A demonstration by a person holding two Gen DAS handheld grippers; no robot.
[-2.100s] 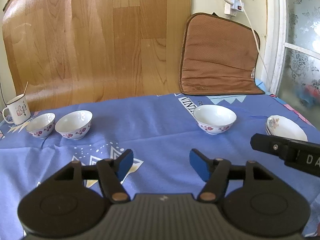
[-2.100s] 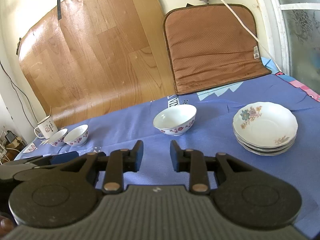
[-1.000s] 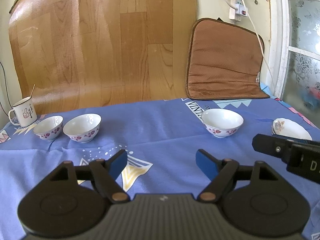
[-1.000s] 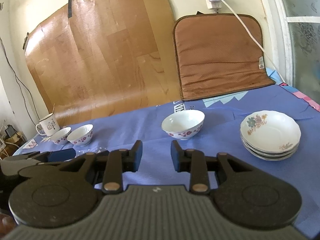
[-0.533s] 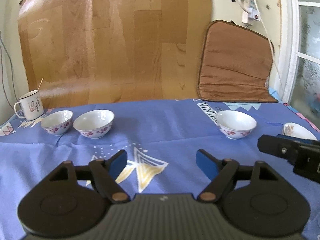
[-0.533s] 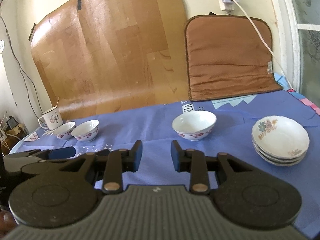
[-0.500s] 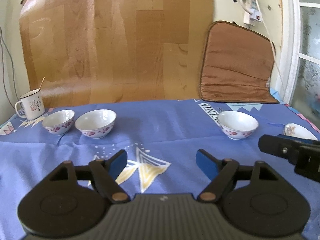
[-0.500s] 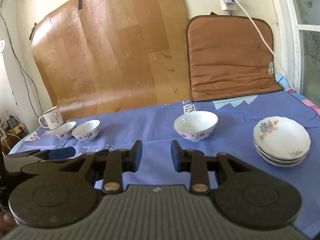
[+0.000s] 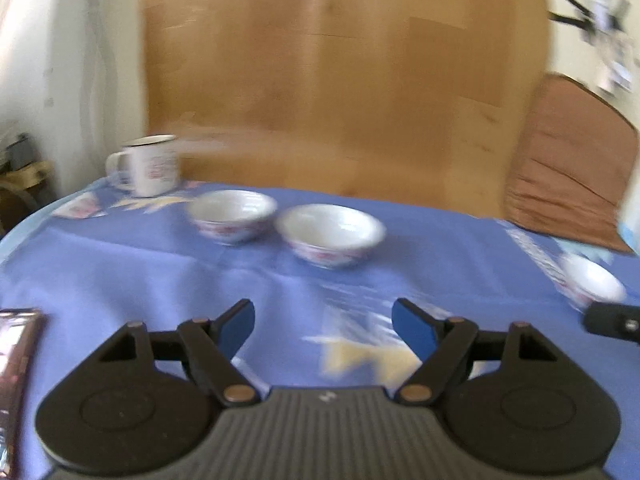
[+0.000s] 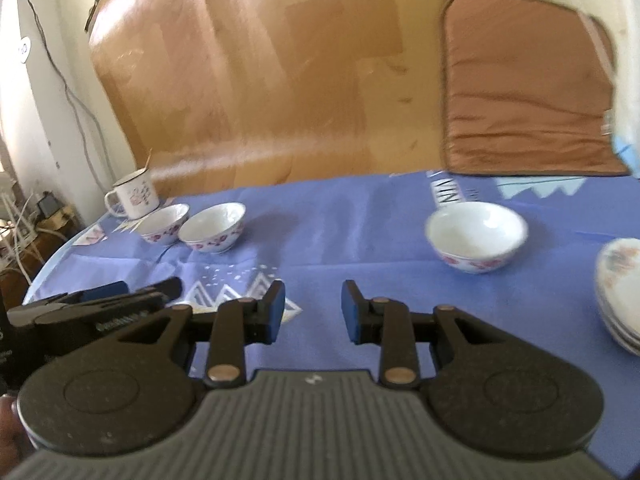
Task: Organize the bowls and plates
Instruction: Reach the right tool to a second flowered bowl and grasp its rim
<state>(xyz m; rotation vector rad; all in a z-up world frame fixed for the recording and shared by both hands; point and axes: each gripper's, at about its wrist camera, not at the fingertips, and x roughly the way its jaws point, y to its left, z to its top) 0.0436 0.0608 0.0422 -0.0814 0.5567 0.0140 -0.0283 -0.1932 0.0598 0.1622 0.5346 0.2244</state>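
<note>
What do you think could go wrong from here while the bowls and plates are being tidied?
The two bowls on the left sit almost rim to rim beside the mug, so the open left gripper may knock a neighbour when it closes on one. The plate stack sits at the right, near the cloth's edge, and a nudge from the right gripper might push it off.

We read this as a home: a table under a blue printed cloth (image 10: 360, 216), 3 floral bowls (image 10: 476, 240), an enamel mug (image 10: 132, 198), a brown cushion (image 10: 528, 84) against the wall.
</note>
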